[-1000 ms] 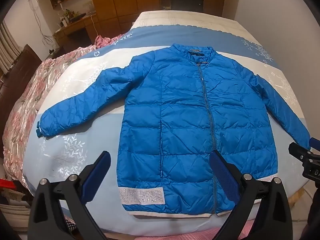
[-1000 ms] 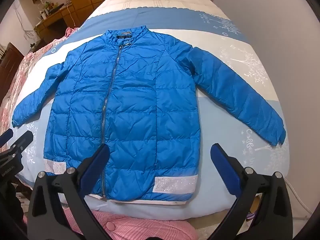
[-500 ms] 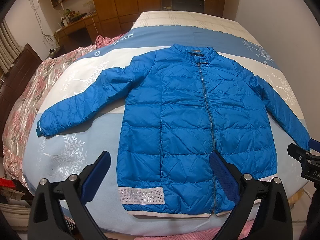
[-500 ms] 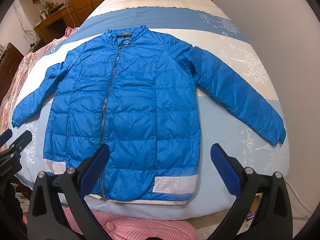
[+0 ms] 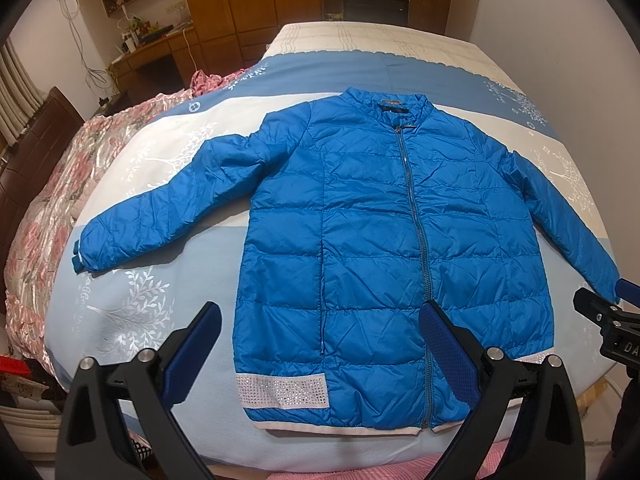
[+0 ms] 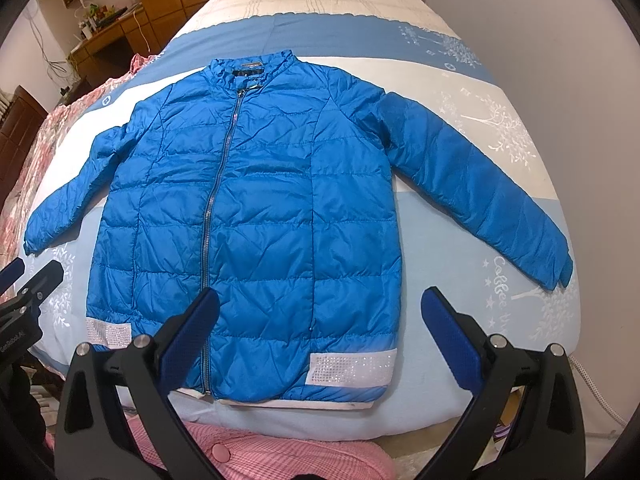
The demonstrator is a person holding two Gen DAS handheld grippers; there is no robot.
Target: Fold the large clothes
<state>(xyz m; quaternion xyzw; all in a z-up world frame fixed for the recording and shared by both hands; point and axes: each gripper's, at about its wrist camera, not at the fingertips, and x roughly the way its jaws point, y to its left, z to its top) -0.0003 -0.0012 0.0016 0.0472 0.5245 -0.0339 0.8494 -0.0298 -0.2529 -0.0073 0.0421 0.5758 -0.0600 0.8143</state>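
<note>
A blue quilted jacket (image 5: 380, 240) lies flat and zipped on the bed, collar at the far end, both sleeves spread out to the sides, hem with white sparkly bands nearest me. It also shows in the right wrist view (image 6: 256, 208). My left gripper (image 5: 320, 344) is open and empty, held above the hem's left half. My right gripper (image 6: 320, 328) is open and empty, above the hem's right half. The right gripper's tip shows at the left view's right edge (image 5: 600, 312), and the left gripper's tip shows at the right view's left edge (image 6: 28, 288).
The bed (image 5: 132, 300) has a blue and white cover with leaf prints. A pink floral quilt (image 5: 52, 184) lies bunched along its left side. A white wall (image 6: 560, 40) runs along the right side. A wooden desk (image 5: 152, 52) and wardrobes stand beyond. Pink checked cloth (image 6: 280, 452) is below me.
Both grippers have drifted slightly, so the jacket sits a little differently in each view. Jaws stay open. The jacket has not moved.
</note>
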